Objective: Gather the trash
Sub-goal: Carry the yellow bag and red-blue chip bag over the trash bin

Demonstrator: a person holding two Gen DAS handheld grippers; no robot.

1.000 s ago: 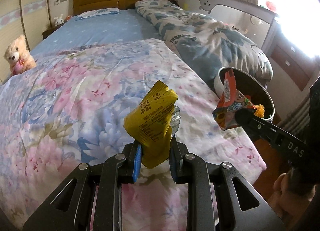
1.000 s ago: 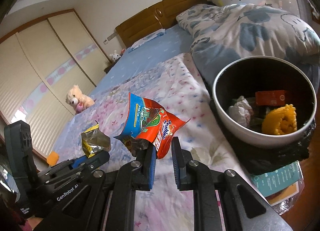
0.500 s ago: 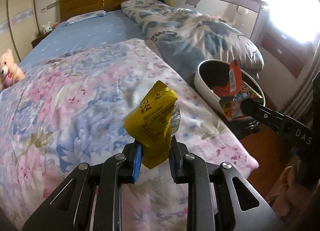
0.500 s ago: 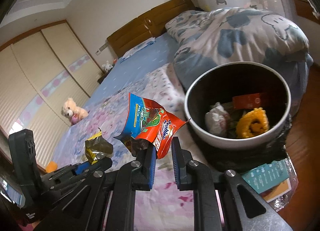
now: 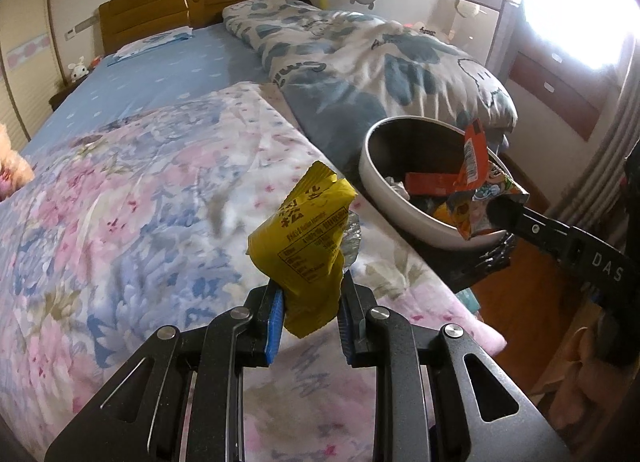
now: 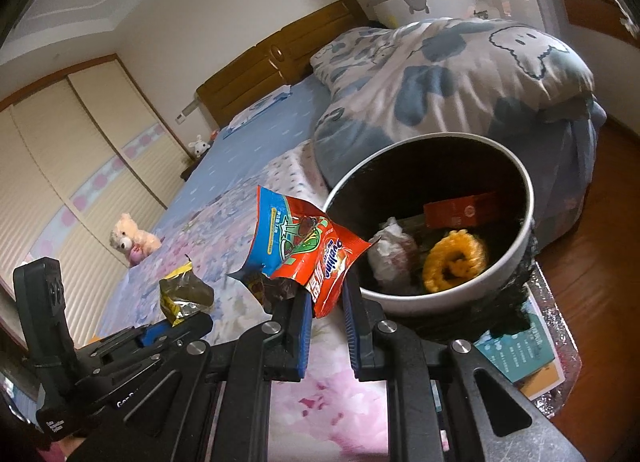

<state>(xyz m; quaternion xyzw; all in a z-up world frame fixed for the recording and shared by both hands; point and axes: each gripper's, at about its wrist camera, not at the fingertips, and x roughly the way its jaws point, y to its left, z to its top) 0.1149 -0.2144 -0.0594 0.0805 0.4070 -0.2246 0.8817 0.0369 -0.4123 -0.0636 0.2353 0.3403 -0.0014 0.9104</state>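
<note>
While clamped on the crumpled yellow snack wrapper (image 5: 301, 238), left gripper (image 5: 308, 312) raised over the floral pink-and-blue bedspread (image 5: 132, 197) in the left wrist view. Blue pads (image 5: 275, 318) pressed against the lower part of the wrapper; upper part standing clear above the fingers. Round white-rimmed trash bin with dark lining (image 5: 394, 197) located to the right, just beside the bed edge, already containing a red carton and other scraps. Right gripper (image 5: 500, 213) entering from the right, closed on the red-and-blue foil snack bag (image 5: 476, 185), bag positioned over the near rim of the bin. Blue-patterned folded duvet (image 5: 380, 61) lying behind the bin. Wooden headboard (image 5: 192, 5) at the far end of the bed.

Seen from the right wrist view, right gripper (image 6: 326, 298) clamped on the lower corner of the red-and-blue foil snack bag (image 6: 304, 246), bag standing upright above the fingers and overlapping the left rim of the trash bin (image 6: 516, 246). Inside the bin: crumpled white paper (image 6: 390, 254), yellow ring-shaped item (image 6: 454, 262), red carton (image 6: 460, 209). Left gripper (image 6: 176, 326) at lower left, gripping the yellow snack wrapper (image 6: 182, 296) over the bedspread (image 6: 216, 229). Cream teddy bear (image 6: 130, 240) sitting on the bed near the wardrobe side.
</note>
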